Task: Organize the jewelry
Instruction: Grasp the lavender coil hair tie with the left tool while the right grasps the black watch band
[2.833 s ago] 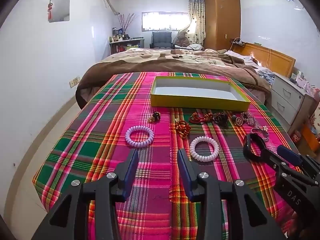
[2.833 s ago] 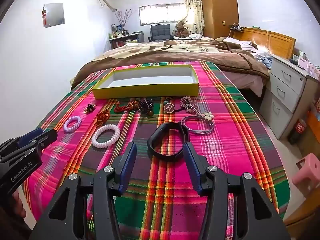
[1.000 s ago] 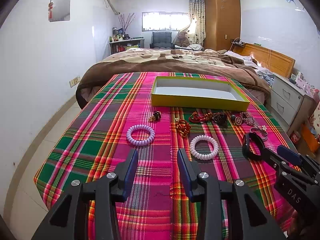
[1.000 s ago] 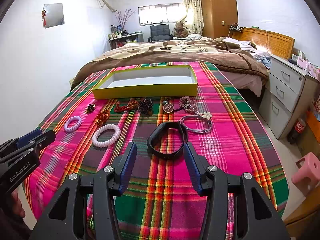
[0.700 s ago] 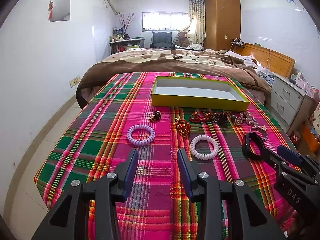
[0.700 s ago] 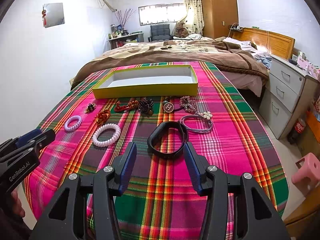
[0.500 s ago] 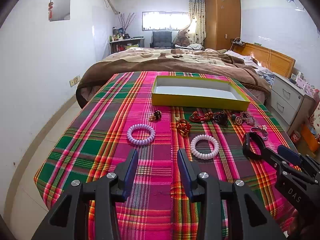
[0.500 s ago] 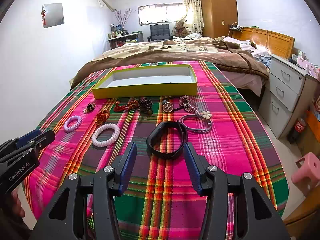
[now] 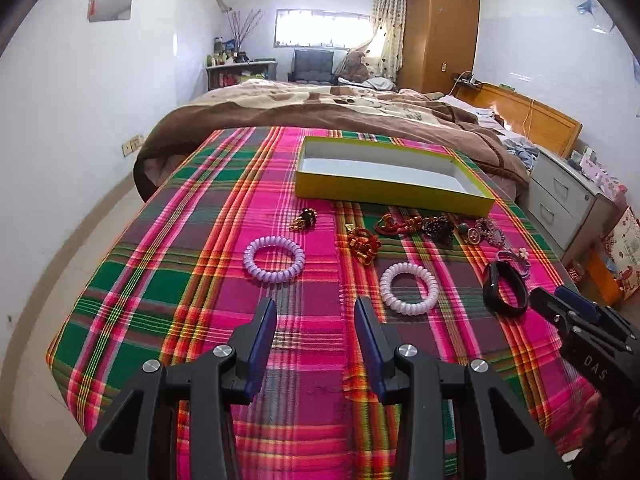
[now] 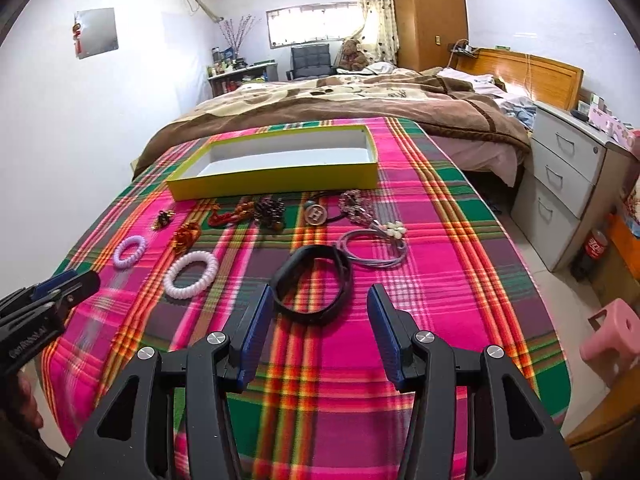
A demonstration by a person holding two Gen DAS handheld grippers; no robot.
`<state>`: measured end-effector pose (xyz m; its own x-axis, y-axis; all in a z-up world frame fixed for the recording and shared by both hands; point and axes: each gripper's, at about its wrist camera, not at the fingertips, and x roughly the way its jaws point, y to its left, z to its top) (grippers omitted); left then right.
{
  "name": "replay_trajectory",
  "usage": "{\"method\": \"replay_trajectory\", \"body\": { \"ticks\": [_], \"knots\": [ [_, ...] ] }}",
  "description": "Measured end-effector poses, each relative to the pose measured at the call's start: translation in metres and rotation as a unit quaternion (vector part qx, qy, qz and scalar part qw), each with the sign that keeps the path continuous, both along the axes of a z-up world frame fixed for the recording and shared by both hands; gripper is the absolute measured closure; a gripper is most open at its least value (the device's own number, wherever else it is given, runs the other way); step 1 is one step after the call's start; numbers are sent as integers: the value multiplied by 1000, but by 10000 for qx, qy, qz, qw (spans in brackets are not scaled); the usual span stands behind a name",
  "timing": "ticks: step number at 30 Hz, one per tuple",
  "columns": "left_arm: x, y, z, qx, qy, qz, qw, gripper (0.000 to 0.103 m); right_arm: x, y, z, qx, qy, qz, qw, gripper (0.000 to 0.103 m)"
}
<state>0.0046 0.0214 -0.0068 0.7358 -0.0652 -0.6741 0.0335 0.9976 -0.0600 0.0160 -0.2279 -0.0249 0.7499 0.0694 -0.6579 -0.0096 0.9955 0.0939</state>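
Observation:
A yellow tray with a white, empty inside lies at the far end of the plaid cloth. In front of it lie several jewelry pieces: a lilac coil bracelet, a white coil bracelet, a black band, a red-gold cluster, red beads, an H pendant and a grey cord with a flower. My left gripper is open just short of the coil bracelets. My right gripper is open just short of the black band.
The plaid cloth covers a table set against a bed with a brown blanket. A grey drawer unit and a pink stool stand to the right. A white wall runs along the left.
Both grippers stay open. The right gripper has drawn back a little, so its jaws no longer flank the black band. The jewelry has not moved.

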Motion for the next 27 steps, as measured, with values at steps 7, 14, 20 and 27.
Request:
{"method": "replay_trajectory", "body": {
  "ticks": [7,14,20,27],
  "knots": [
    [19,17,-12,-152,368,-5,9992,63,19,-4,-7,-103,207,-7,9997,53],
    [29,27,-16,-402,489,23,9980,63,33,-9,-15,1,423,-66,9991,53],
    [39,37,-17,-547,597,49,9967,63,43,-9,-19,-55,520,-80,9986,55],
    [57,46,-19,-612,672,129,9958,63,47,-4,-24,-188,646,-30,9977,79]
  ]
}}
